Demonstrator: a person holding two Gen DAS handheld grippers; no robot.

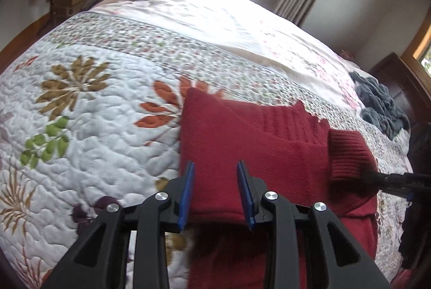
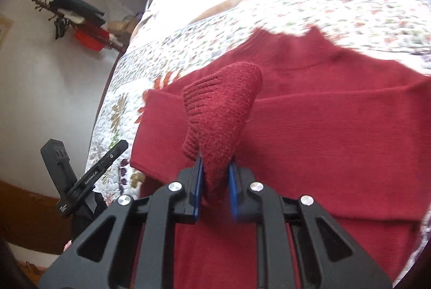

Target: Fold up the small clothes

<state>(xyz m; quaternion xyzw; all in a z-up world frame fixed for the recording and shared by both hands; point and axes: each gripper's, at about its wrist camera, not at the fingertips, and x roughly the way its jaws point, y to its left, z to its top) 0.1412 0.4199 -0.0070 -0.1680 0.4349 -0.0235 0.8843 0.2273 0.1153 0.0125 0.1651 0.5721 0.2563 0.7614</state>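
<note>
A dark red knit sweater [image 1: 229, 140] lies flat on a floral quilted bedspread [image 1: 94, 127], with one sleeve folded across its body. My left gripper [image 1: 215, 167] hovers open just above the sweater's near left part, with nothing between its blue pads. In the right wrist view my right gripper [image 2: 215, 163] is shut on the ribbed sleeve cuff [image 2: 223, 105], which stands up bunched over the sweater body [image 2: 336, 127]. The left wrist view shows that cuff [image 1: 347, 154] lifted at the right, held by the right gripper [image 1: 390, 181]. The left gripper [image 2: 91, 176] shows at the bed's left edge.
A crumpled grey-blue garment [image 1: 382, 105] lies on the bed to the far right, near dark wooden furniture [image 1: 398, 84]. The quilt [image 2: 269, 11] stretches beyond the sweater's collar. A coat rack with clothes [image 2: 67, 17] stands by the wall past the bed's left edge.
</note>
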